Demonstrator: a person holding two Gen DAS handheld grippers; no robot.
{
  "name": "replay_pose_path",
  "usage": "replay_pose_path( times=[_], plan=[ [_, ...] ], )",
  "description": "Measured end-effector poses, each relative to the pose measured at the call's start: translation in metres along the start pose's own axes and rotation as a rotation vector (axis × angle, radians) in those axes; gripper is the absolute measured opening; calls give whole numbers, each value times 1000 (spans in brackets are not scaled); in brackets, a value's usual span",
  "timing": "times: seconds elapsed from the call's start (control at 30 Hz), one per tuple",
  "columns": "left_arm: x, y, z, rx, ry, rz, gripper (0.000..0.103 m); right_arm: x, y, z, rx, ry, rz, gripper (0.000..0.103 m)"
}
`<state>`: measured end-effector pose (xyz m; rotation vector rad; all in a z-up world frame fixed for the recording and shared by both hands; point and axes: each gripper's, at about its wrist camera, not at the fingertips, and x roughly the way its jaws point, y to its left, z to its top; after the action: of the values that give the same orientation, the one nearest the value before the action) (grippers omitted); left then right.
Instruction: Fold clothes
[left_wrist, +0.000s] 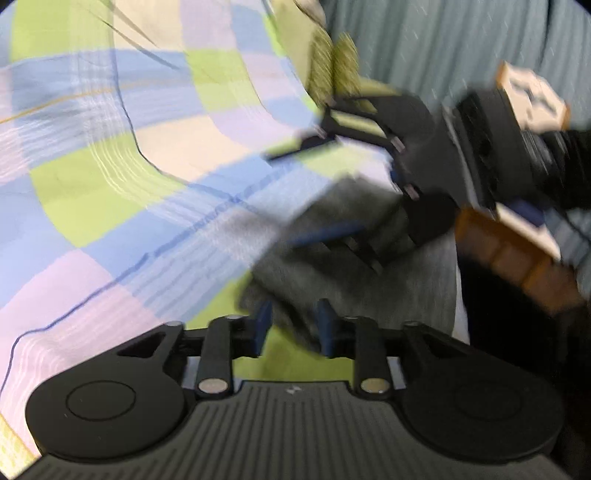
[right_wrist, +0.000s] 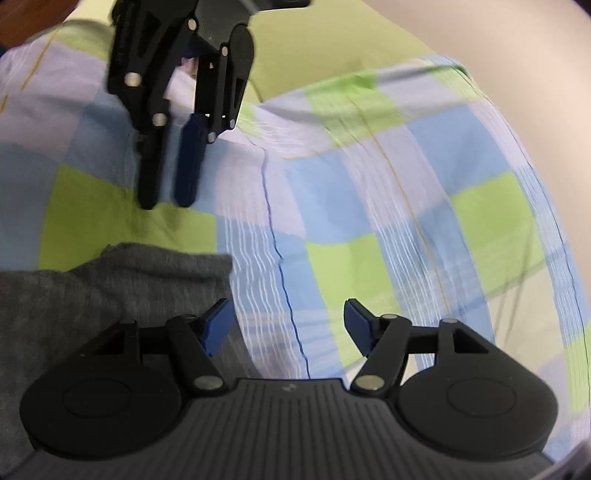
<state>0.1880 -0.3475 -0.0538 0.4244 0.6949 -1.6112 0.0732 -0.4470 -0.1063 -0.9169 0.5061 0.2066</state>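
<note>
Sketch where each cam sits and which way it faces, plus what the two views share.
Left wrist: on the left gripper, looking down along its fingers at a grey garment on a checked sheet; the right gripper shows at right.
Right wrist: on the right gripper, jaws open over the sheet, garment at lower left; the left gripper hangs at upper left.
Shared: garment, sheet, and each sees the other gripper.

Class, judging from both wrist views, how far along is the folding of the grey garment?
Done: nothing shows a finished fold; the grey garment lies bunched on the checked bedsheet. In hand: nothing, as the left hand-held gripper and right hand-held gripper are open. Left: regrasp and fold.
</note>
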Motion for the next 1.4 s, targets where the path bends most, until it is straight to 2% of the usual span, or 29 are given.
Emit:
replay_pose_path(
  times=[0.1,0.17,0.23,0.3,0.33,0.37,0.47,0.63,0.8,0.83,0.93,1.0,1.07,1.13,1.2,1.3,1.4],
  plan=[
    [16,-9,10,-5,-47,-2,42,-17,0,-15,32,28,-1,64],
    [31,-16,15,-4,-43,-2,42,-27,4,-25,49,44,-10,64],
    [44,-20,14,8,4,18,41,-35,5,-34,94,58,-13,64],
    [57,-17,11,-2,89,83,39,-41,4,-41,116,68,-20,65],
    [59,-14,6,-24,113,116,34,-45,4,-44,130,73,-25,65],
    [56,-9,-2,-61,118,136,34,-48,3,-48,144,77,-29,65],
    [46,-1,-15,-143,99,149,34,-54,-1,-58,197,83,-34,65],
    [47,-7,-5,-139,90,192,34,-59,-17,-76,434,80,-32,65],
    [43,-29,9,-106,31,236,33,-58,-30,-102,520,135,-60,64],
    [44,-33,12,-97,18,246,33,-61,-35,-111,541,158,-99,62],
    [57,-51,24,-75,-39,241,34,-72,-51,-124,632,170,-168,46],
    [76,-59,31,-66,-48,207,34,-75,-49,-121,635,137,-150,46],
    [101,-65,36,-45,-19,192,34,-74,-44,-117,615,113,-118,45],
    [121,-65,37,-27,16,240,36,-65,-40,-120,584,128,-95,42],
    [131,-56,34,-27,40,329,40,-60,-44,-130,602,152,-110,42],
    [127,-40,26,-102,27,340,50,-64,-57,-155,646,183,-154,46],
    [122,-37,16,-143,9,354,50,-74,-60,-173,654,208,-202,44]
  ],
)
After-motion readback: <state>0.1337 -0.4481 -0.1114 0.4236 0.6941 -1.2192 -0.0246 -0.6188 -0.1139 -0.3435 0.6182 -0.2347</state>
